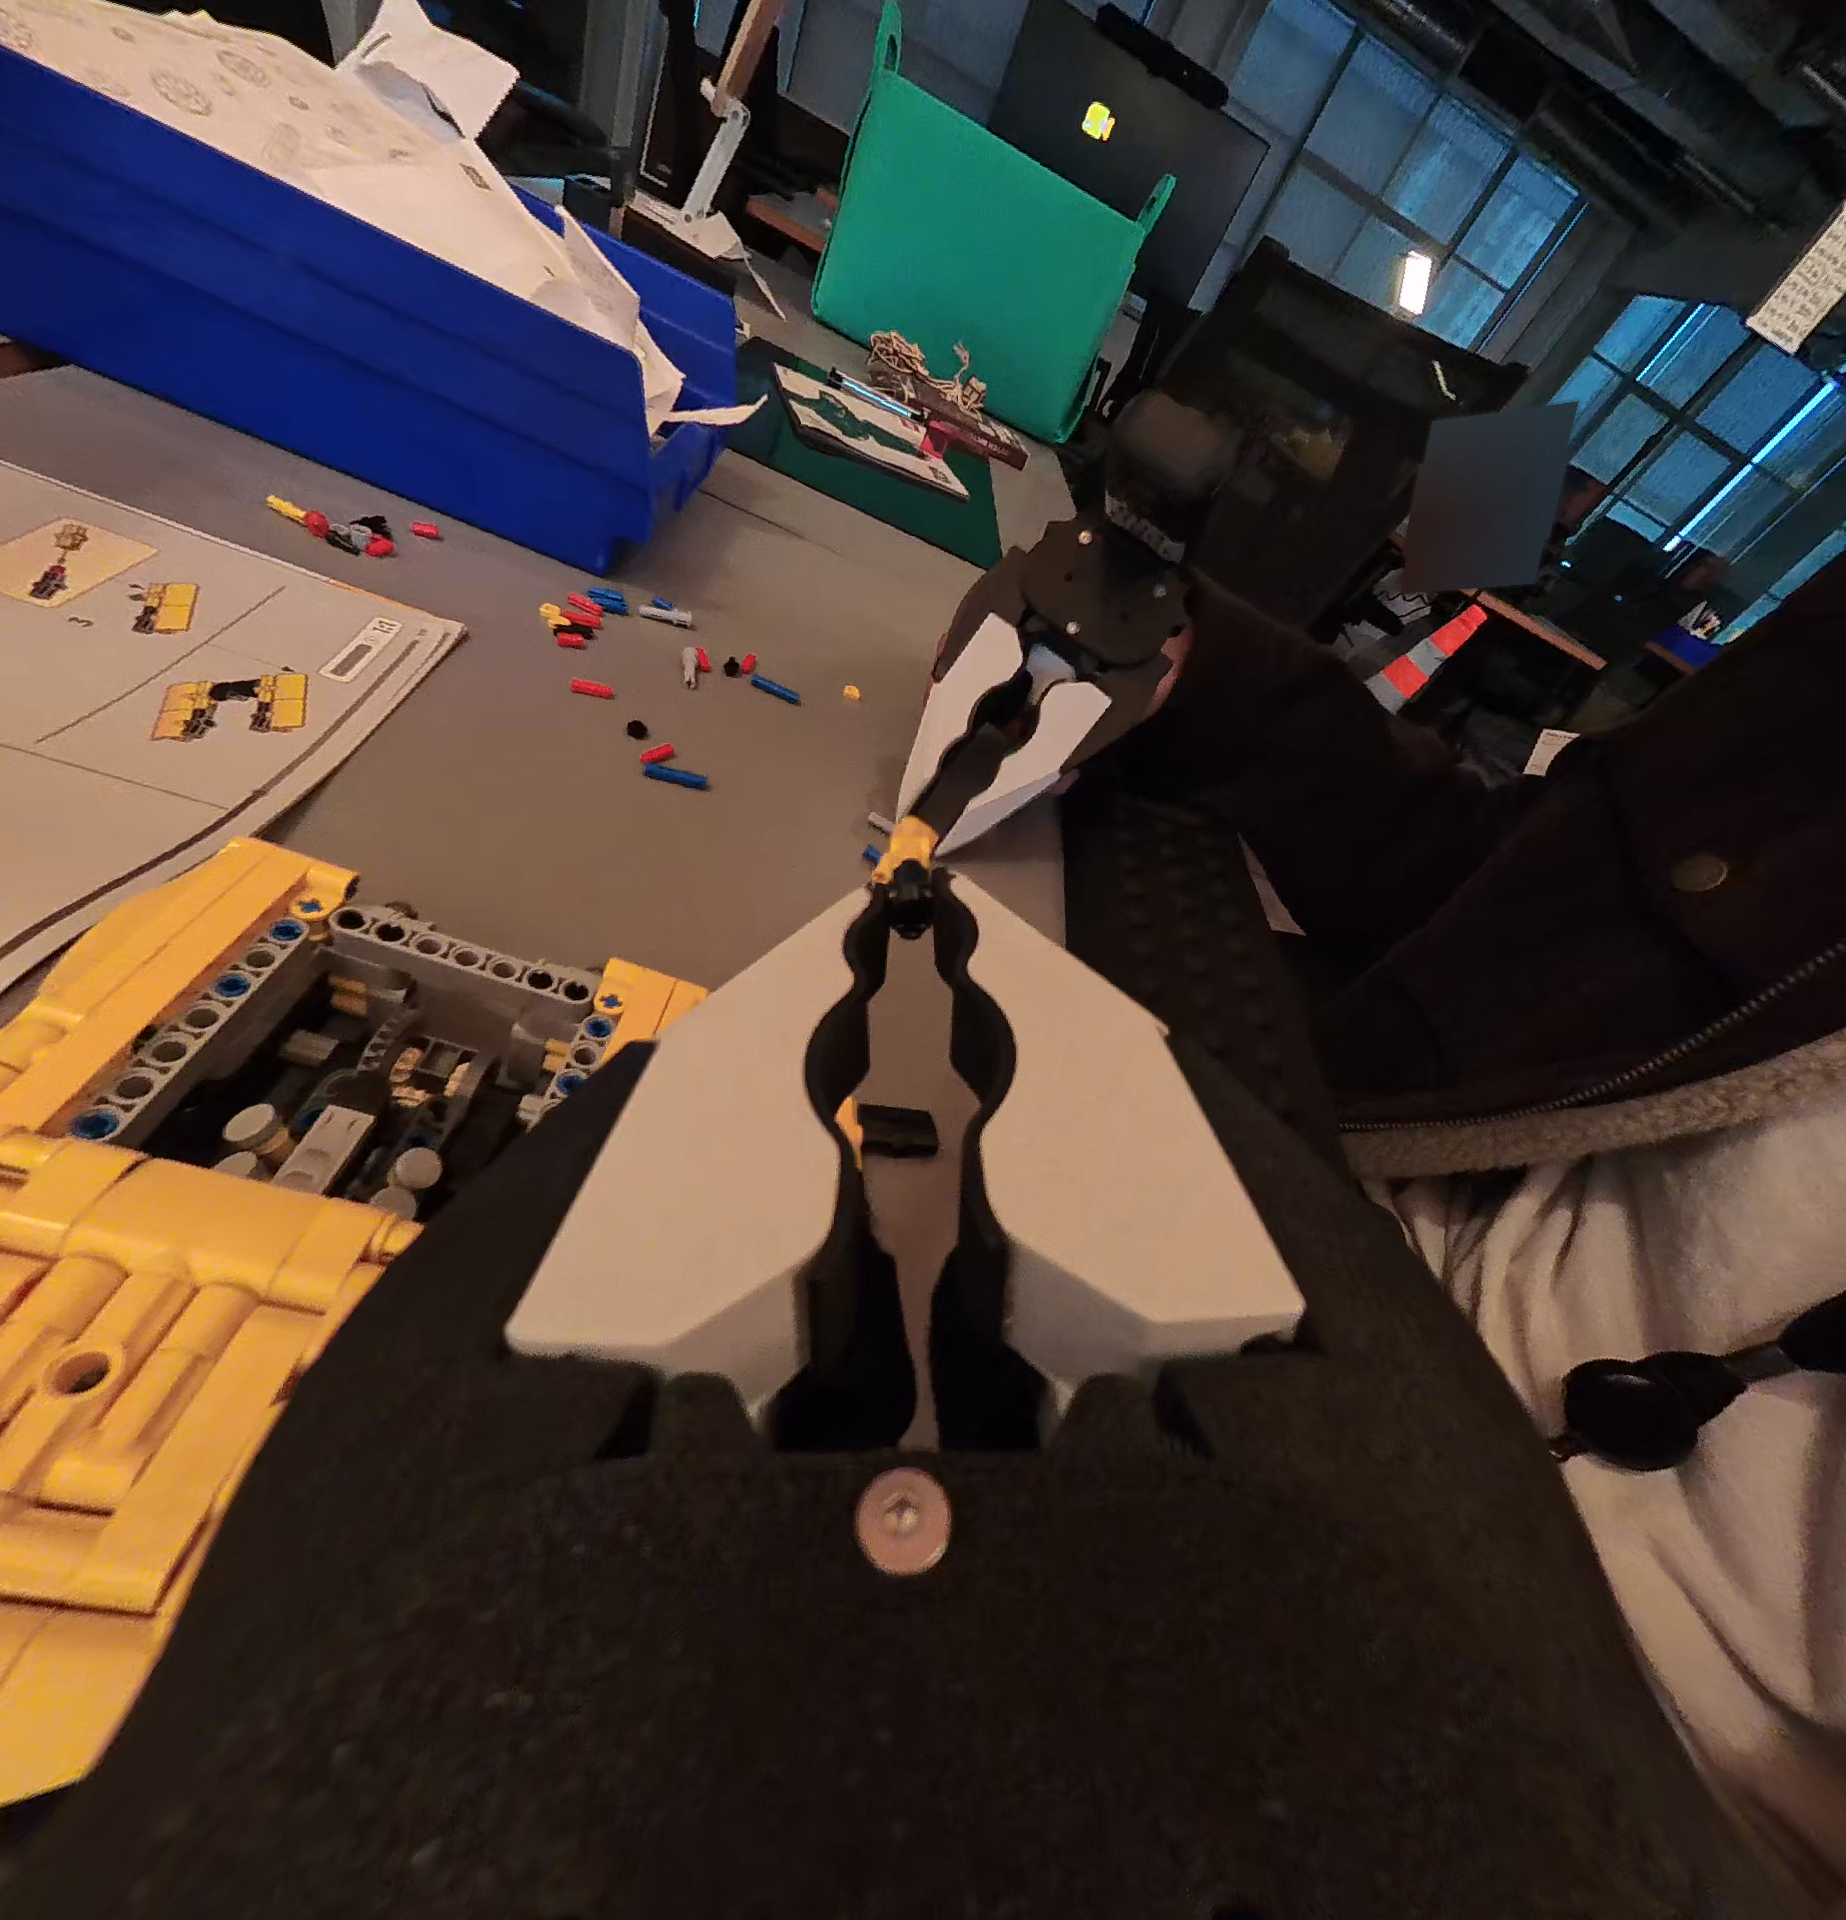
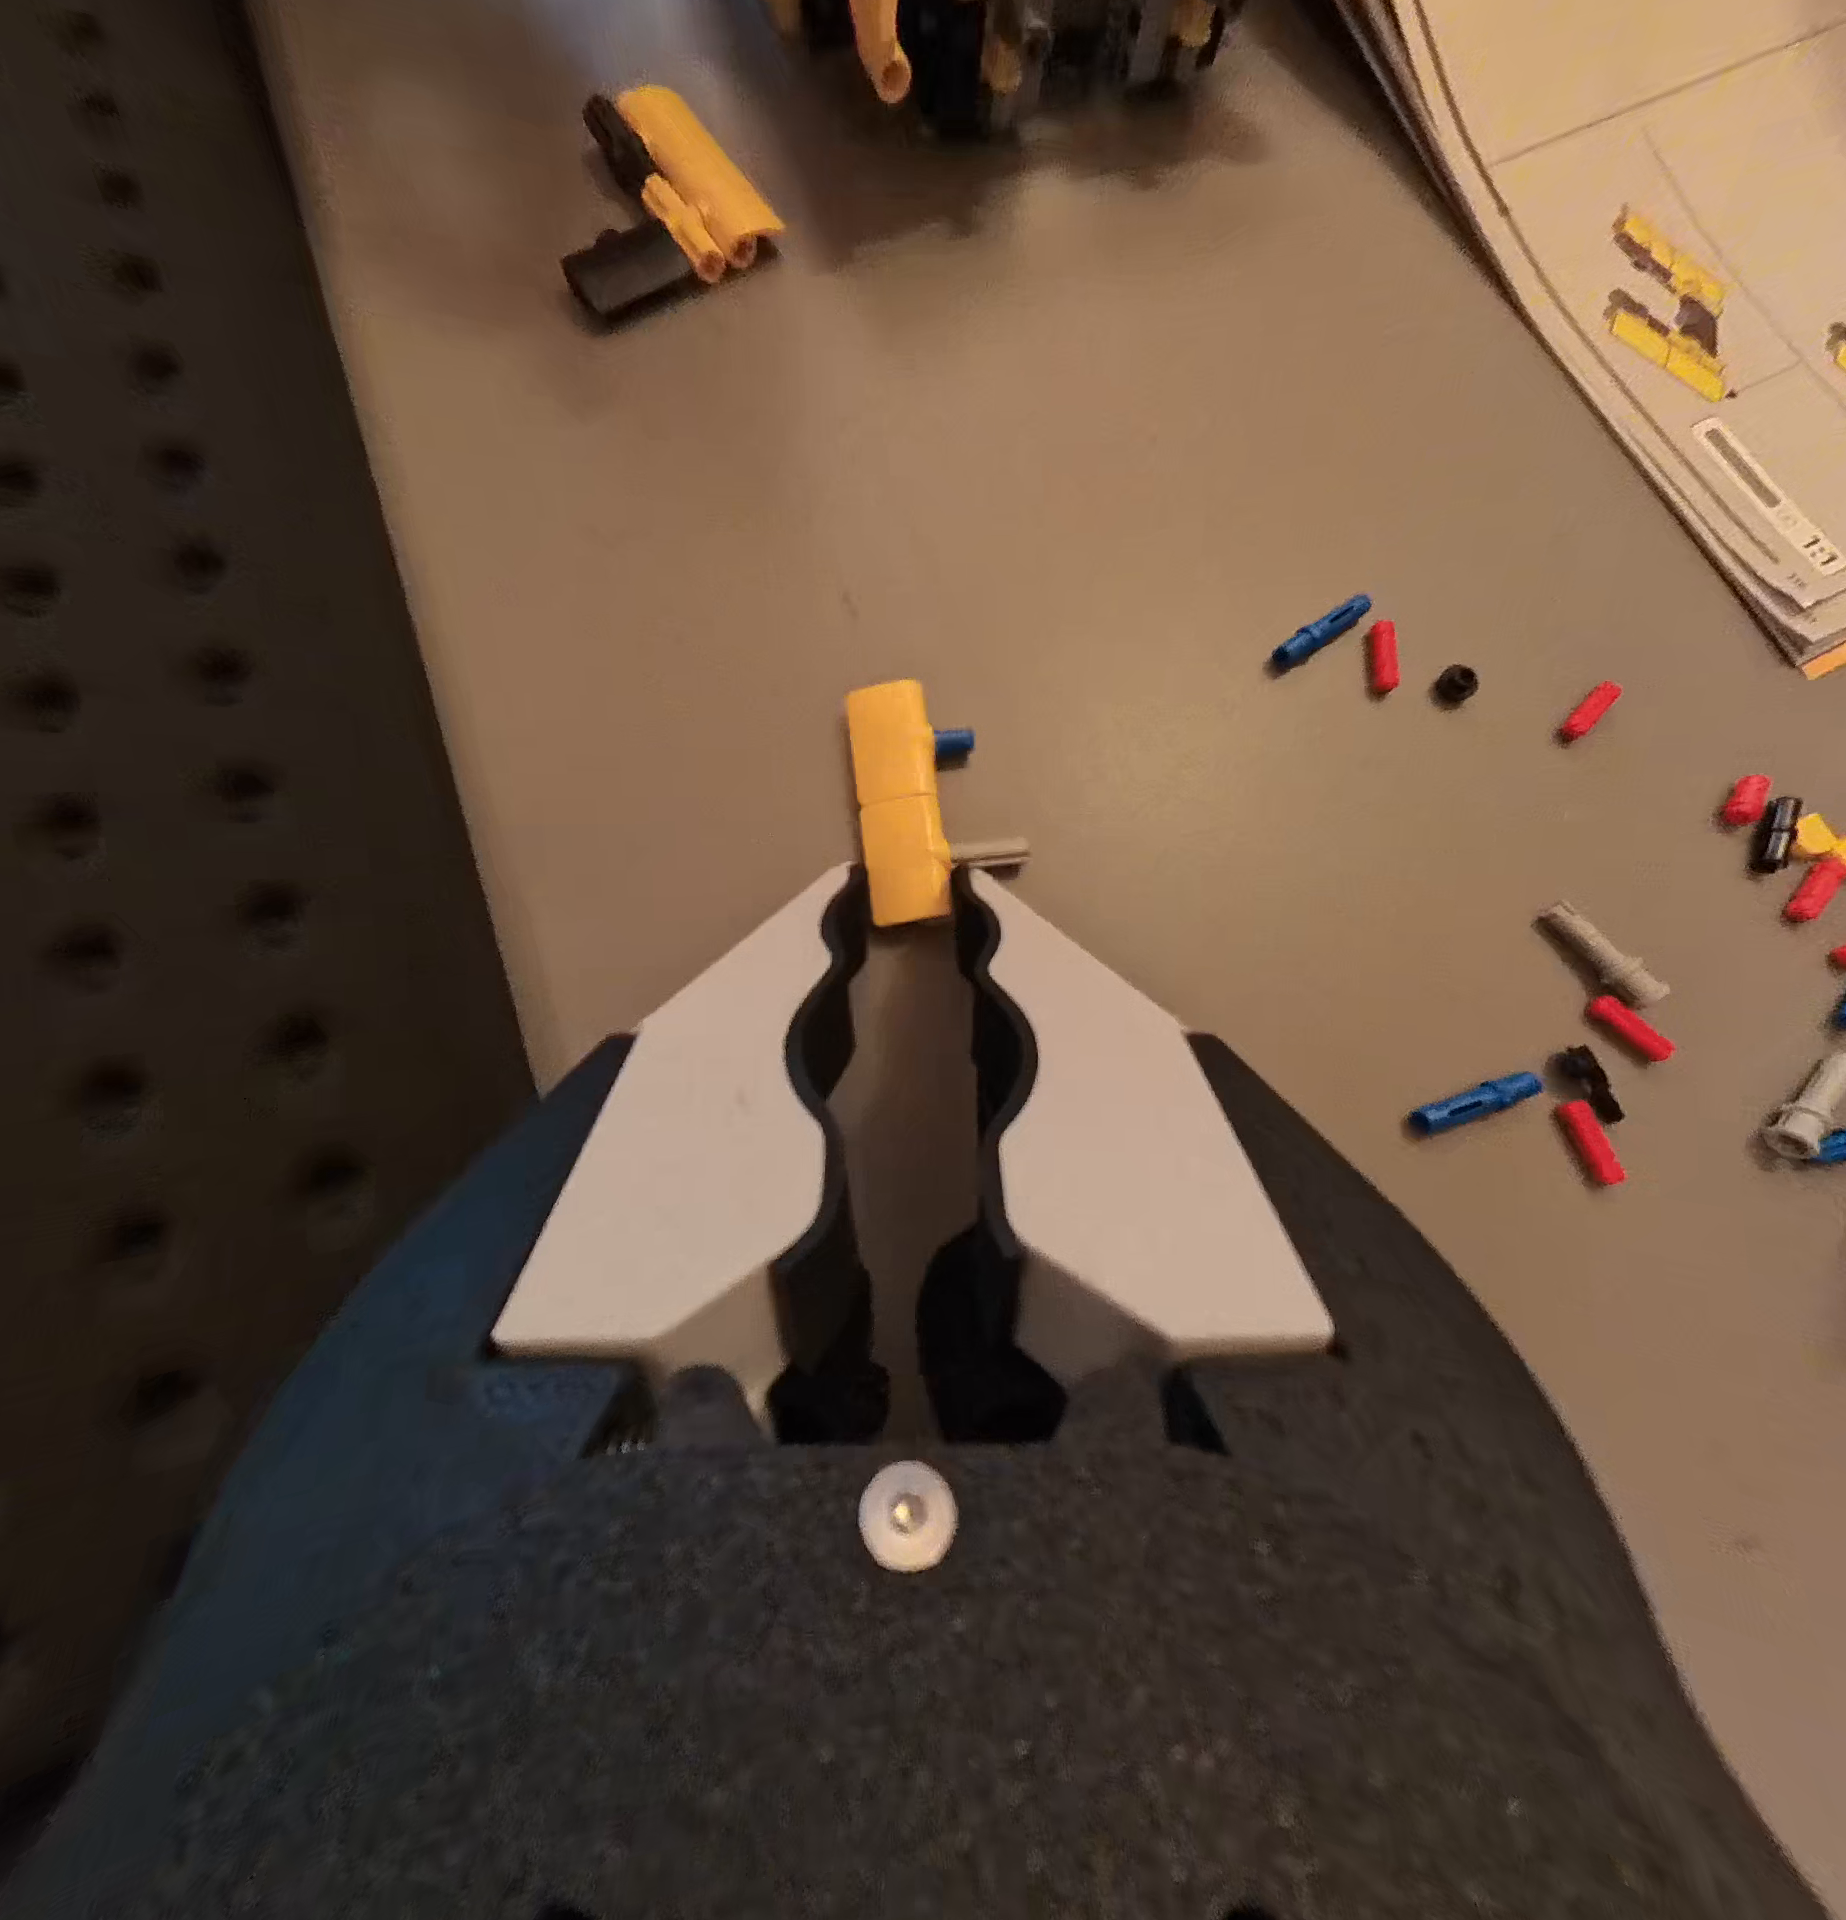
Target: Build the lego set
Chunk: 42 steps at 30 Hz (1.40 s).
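Observation:
My left gripper [image 1: 904, 920] is shut on a small black piece [image 1: 906, 912] at its tips, held above the grey table [image 1: 503, 831]. The big yellow and grey model [image 1: 223, 1091] lies just to its left. My right gripper [image 2: 906, 894] is shut on a short yellow beam [image 2: 893, 800] with a blue pin [image 2: 952, 742] and a grey pin [image 2: 992, 852] sticking out of its right side. In the left wrist view the right gripper [image 1: 924, 826] faces mine from beyond the tips. A yellow and black sub-assembly [image 2: 670, 197] lies ahead of the right gripper.
Loose red, blue, black and grey pins [image 2: 1584, 1081] are scattered right of the right gripper and also show in the left view [image 1: 628, 665]. The open instruction booklet [image 1: 150, 665] lies at the left and a blue bin [image 1: 306, 301] stands behind it. A perforated dark mat [image 2: 119, 727] borders the table. A person's jacket [image 1: 1625, 935] is at the right. Tip to tip, the grippers are about 20 cm apart.

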Each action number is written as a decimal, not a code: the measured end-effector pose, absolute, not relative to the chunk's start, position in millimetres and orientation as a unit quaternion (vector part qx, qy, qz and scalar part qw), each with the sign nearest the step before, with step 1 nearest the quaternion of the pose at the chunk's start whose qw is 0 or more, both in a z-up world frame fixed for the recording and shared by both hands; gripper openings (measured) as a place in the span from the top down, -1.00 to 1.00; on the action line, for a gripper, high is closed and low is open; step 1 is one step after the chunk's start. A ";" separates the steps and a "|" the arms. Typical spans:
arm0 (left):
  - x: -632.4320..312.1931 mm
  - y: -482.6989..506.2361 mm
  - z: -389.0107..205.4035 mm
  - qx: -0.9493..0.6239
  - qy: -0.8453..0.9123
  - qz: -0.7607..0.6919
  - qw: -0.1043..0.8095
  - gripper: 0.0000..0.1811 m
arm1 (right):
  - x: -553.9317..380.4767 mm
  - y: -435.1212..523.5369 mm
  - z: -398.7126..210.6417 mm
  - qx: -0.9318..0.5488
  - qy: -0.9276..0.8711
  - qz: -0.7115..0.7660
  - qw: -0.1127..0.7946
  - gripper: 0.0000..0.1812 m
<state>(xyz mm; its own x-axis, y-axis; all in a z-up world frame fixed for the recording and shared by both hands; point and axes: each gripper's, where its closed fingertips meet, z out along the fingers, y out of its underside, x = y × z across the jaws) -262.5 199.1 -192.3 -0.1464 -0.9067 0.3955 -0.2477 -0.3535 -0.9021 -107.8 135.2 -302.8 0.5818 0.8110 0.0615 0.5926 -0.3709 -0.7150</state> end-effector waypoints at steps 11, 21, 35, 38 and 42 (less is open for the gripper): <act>-257.9 180.6 -196.6 -0.567 0.528 -0.565 0.283 0.92 | -243.9 123.9 -203.0 -0.649 -0.492 0.302 0.495 0.83; -254.8 159.3 -195.5 -0.543 0.553 -0.573 0.267 0.92 | -255.0 127.4 -202.0 -0.641 -0.476 0.331 0.502 0.83; -254.8 151.3 -199.9 -0.534 0.573 -0.565 0.258 0.92 | -254.3 129.5 -209.1 -0.659 -0.464 0.341 0.484 0.83; -254.7 150.9 -199.9 -0.533 0.575 -0.563 0.261 0.92 | -253.2 130.0 -208.3 -0.661 -0.463 0.339 0.484 0.83; -254.5 153.0 -203.9 -0.535 0.586 -0.545 0.271 0.92 | -250.8 133.6 -212.6 -0.666 -0.472 0.304 0.492 0.82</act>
